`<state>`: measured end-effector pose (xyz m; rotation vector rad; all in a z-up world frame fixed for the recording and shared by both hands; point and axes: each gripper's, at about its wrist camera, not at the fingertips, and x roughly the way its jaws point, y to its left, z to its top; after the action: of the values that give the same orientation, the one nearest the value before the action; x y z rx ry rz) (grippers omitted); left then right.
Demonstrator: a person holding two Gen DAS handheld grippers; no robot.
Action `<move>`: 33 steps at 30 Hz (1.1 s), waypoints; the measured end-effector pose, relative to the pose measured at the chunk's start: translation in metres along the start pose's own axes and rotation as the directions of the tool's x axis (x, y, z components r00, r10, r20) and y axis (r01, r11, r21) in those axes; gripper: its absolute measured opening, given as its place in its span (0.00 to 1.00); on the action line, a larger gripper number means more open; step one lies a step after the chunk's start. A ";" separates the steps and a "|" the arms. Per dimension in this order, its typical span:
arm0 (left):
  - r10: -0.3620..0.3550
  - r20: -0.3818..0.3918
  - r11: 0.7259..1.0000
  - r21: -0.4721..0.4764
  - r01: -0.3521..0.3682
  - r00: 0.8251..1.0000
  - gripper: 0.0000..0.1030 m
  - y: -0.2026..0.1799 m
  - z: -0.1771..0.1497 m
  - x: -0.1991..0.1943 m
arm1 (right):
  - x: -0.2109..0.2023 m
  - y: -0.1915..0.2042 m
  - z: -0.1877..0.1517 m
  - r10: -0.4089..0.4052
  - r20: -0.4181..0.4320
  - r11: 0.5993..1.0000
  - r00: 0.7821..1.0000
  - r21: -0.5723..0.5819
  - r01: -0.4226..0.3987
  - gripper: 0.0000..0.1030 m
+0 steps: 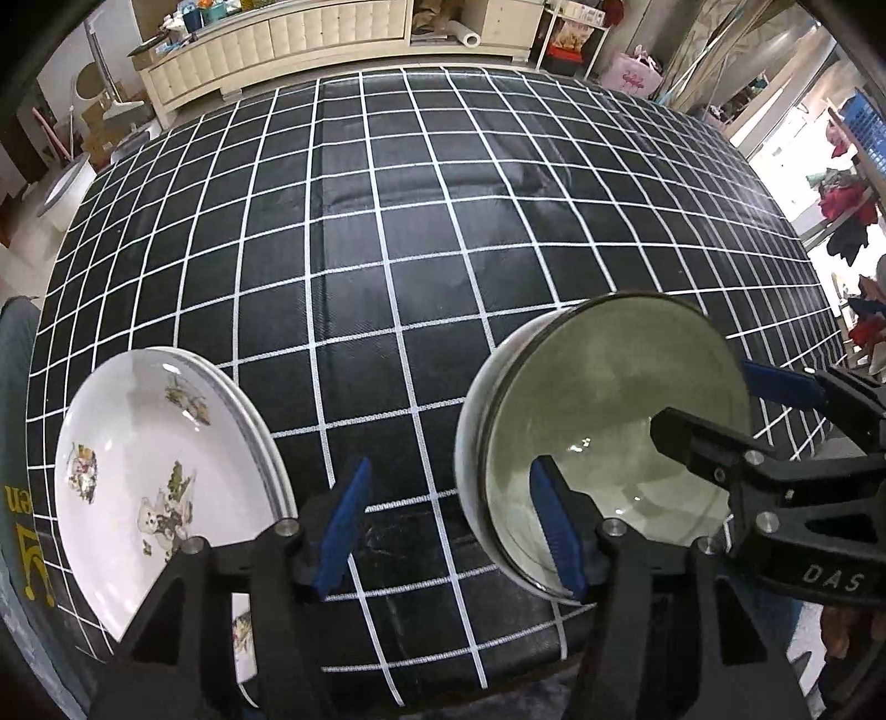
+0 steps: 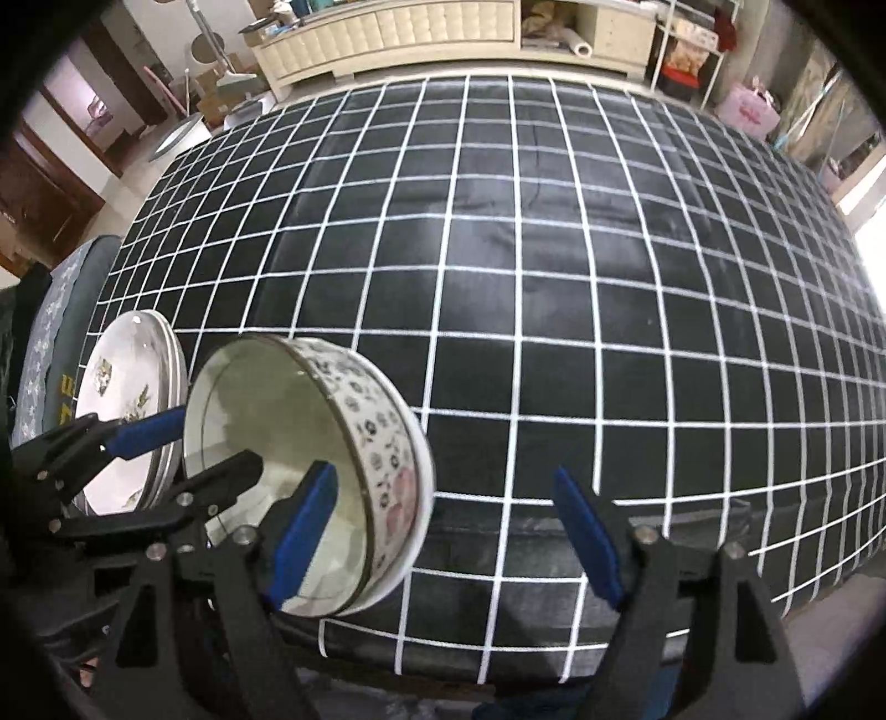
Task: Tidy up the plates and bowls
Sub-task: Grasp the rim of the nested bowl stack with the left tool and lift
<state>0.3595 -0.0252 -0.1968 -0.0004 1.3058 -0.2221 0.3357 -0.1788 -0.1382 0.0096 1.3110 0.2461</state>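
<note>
Black cloth with a white grid [image 1: 443, 232] across the whole middle and upper part of both views, bare and free. Near edge of the cloth along the bottom of each frame, far edge at the top against a cream cabinet [image 1: 277, 39]. Crowded only at the lower left and lower middle.

In the left wrist view: stack of white plates with printed figures [image 1: 160, 471] at lower left, close to the near left corner of the cloth, partly behind the left finger's black frame. Bowl with a glassy grey inside [image 1: 603, 410] at lower right, standing on the cloth. Left gripper [image 1: 451, 526] about half open, nothing between the blue pads, only bare cloth in the gap; right pad in front of the bowl's near rim, contact impossible to tell.

In the right wrist view: same bowl [image 2: 382, 432] at lower left, patterned band on its outer wall, plates [image 2: 133, 399] further left. Right gripper [image 2: 443, 540] wide open, empty; left pad over the bowl's inside, right pad well clear above open cloth.
</note>
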 end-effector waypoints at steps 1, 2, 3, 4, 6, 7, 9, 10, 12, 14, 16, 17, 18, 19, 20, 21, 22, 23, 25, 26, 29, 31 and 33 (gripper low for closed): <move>-0.002 -0.007 1.000 -0.003 0.002 1.000 0.56 0.001 0.001 0.003 | 0.002 -0.001 0.000 0.002 -0.003 1.000 1.000 0.008 -0.002 0.80; -0.008 -0.016 1.000 -0.009 0.008 1.000 0.56 0.002 0.001 0.007 | 0.005 -0.003 0.000 0.004 -0.010 1.000 1.000 0.015 -0.004 0.80; -0.015 -0.027 1.000 -0.017 0.015 1.000 0.56 0.003 0.001 0.011 | 0.007 -0.005 0.000 0.015 -0.017 1.000 1.000 0.021 -0.015 0.80; -0.021 -0.035 1.000 -0.023 0.020 0.999 0.56 0.005 0.002 0.015 | 0.009 -0.005 -0.001 0.029 -0.023 0.999 0.999 0.027 -0.028 0.80; -0.041 -0.038 0.999 -0.030 0.040 0.998 0.56 0.008 0.002 0.019 | 0.011 -0.008 -0.002 0.049 -0.025 0.998 0.999 0.039 -0.048 0.80; -0.042 -0.032 0.999 -0.025 0.041 0.999 0.56 0.008 0.002 0.018 | 0.012 -0.008 -0.003 0.049 -0.025 0.998 0.998 0.039 -0.048 0.80; -0.039 -0.027 0.999 -0.003 0.039 0.999 0.56 0.009 0.002 0.019 | 0.013 -0.008 -0.003 0.031 -0.031 0.999 0.999 0.027 -0.031 0.80; -0.041 -0.028 0.999 0.002 0.041 0.999 0.56 0.009 0.002 0.019 | 0.013 -0.007 -0.003 0.025 -0.032 0.999 0.999 0.022 -0.024 0.76; -0.057 -0.034 0.998 -0.008 0.057 0.998 0.56 0.013 0.002 0.020 | 0.017 -0.004 -0.003 0.046 -0.041 0.999 0.998 0.027 -0.045 0.68; -0.090 -0.045 0.996 -0.028 0.089 0.995 0.55 0.018 0.001 0.025 | 0.018 -0.003 -0.004 0.077 -0.046 0.997 0.996 0.035 -0.076 0.61; -0.132 -0.053 0.991 -0.042 0.130 0.990 0.51 0.023 -0.003 0.028 | 0.019 0.001 -0.005 0.100 -0.052 0.995 0.994 0.036 -0.098 0.53; -0.174 -0.057 0.984 -0.052 0.171 0.983 0.43 0.025 -0.007 0.029 | 0.021 0.002 -0.005 0.123 -0.063 0.992 0.990 0.042 -0.121 0.50; -0.203 -0.060 0.978 -0.059 0.199 0.977 0.38 0.028 -0.009 0.029 | 0.024 0.004 -0.006 0.166 -0.081 0.985 0.983 0.059 -0.162 0.43; -0.222 -0.057 0.973 -0.070 0.218 0.973 0.34 0.029 -0.009 0.028 | 0.025 0.006 -0.007 0.173 -0.083 0.983 0.981 0.070 -0.167 0.43; -0.220 -0.059 0.974 -0.074 0.216 0.974 0.33 0.029 -0.013 0.028 | 0.024 0.008 -0.007 0.168 -0.078 0.984 0.983 0.071 -0.162 0.43; -0.217 -0.057 0.974 -0.072 0.213 0.974 0.33 0.030 -0.014 0.027 | 0.024 0.008 -0.008 0.169 -0.075 0.984 0.983 0.071 -0.164 0.43; -0.213 -0.055 0.976 -0.065 0.209 0.976 0.34 0.030 -0.015 0.026 | 0.023 0.008 -0.008 0.168 -0.070 0.984 0.983 0.067 -0.164 0.43; -0.210 -0.052 0.977 -0.060 0.207 0.976 0.34 0.026 -0.015 0.027 | 0.023 0.009 -0.009 0.166 -0.067 0.985 0.984 0.063 -0.162 0.43; -0.208 -0.047 0.977 -0.062 0.205 0.977 0.33 0.027 -0.017 0.026 | 0.022 0.010 -0.009 0.161 -0.067 0.985 0.985 0.067 -0.157 0.42; -0.206 -0.045 0.977 -0.062 0.203 0.978 0.33 0.026 -0.018 0.025 | 0.021 0.011 -0.009 0.153 -0.068 0.987 0.986 0.066 -0.148 0.42; -0.192 -0.045 0.981 -0.051 0.190 0.980 0.32 0.019 -0.019 0.027 | 0.021 0.019 -0.008 0.125 -0.065 0.991 0.990 0.052 -0.121 0.41; -0.180 -0.051 0.983 -0.040 0.178 0.982 0.32 0.012 -0.017 0.027 | 0.020 0.020 -0.008 0.108 -0.067 0.993 0.992 0.044 -0.106 0.39; -0.170 -0.056 0.985 -0.036 0.168 0.984 0.31 0.008 -0.015 0.027 | 0.020 0.024 -0.007 0.096 -0.071 0.995 0.993 0.036 -0.094 0.38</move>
<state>0.3534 -0.0197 -0.2280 -0.1330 1.3688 -0.3491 0.3297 -0.1524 -0.1558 0.0915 1.3887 0.3090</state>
